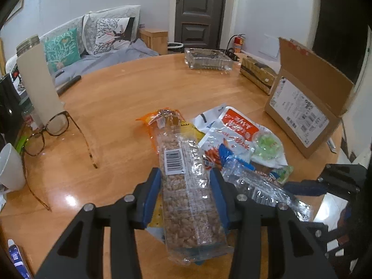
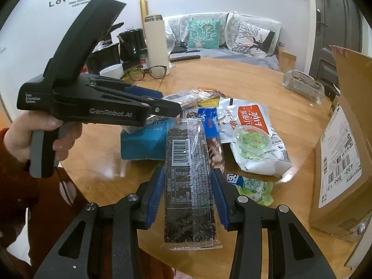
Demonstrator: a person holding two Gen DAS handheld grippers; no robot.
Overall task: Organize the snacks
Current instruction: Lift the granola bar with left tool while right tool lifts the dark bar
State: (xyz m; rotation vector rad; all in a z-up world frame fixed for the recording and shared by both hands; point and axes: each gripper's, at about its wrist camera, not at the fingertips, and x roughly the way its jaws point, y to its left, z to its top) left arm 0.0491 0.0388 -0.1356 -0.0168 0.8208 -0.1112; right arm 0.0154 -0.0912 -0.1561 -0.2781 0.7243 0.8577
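Snacks: peanut bar clamped in left gripper jaws, raised over table | dark sesame bar clamped in right gripper jaws | remaining packets piled mid-table | cardboard box far right

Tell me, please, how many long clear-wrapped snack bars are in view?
2: the pale bar between the left fingers, the dark bar between the right fingers. The pile may hide others.

"Love" is lettered on the wall. The left hand-held gripper reads "GenRobot.AI" and "Data Acquisition System". The cardboard box label shows "430- B66 131".
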